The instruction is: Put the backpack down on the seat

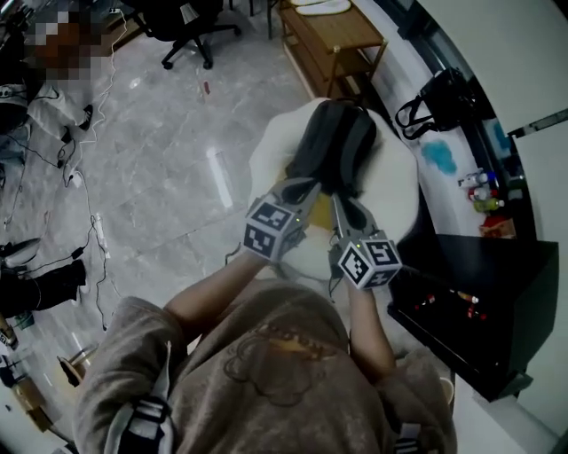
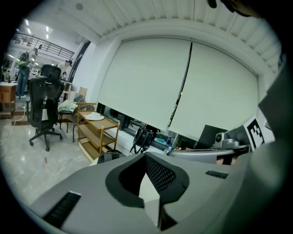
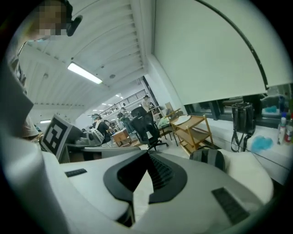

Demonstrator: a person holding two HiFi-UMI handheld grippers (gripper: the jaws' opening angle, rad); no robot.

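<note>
The dark grey backpack [image 1: 333,146] lies on the round white seat [image 1: 401,191], its length running away from me. Just above its near end, my left gripper [image 1: 304,189] and right gripper [image 1: 341,209] hover side by side, both shut with nothing between the pads. In the left gripper view the jaws [image 2: 145,155] meet at the tips, and a corner of the backpack [image 2: 108,157] shows below them. In the right gripper view the closed jaws [image 3: 148,153] point past the backpack [image 3: 208,160] on the seat [image 3: 249,168].
Beyond the seat stands a wooden shelf cart [image 1: 335,40], with a black office chair [image 1: 188,27] at the far left. A black handbag [image 1: 441,99] sits on the sill to the right. A low black cabinet [image 1: 484,306] stands near right. Cables [image 1: 93,222] trail across the marble floor.
</note>
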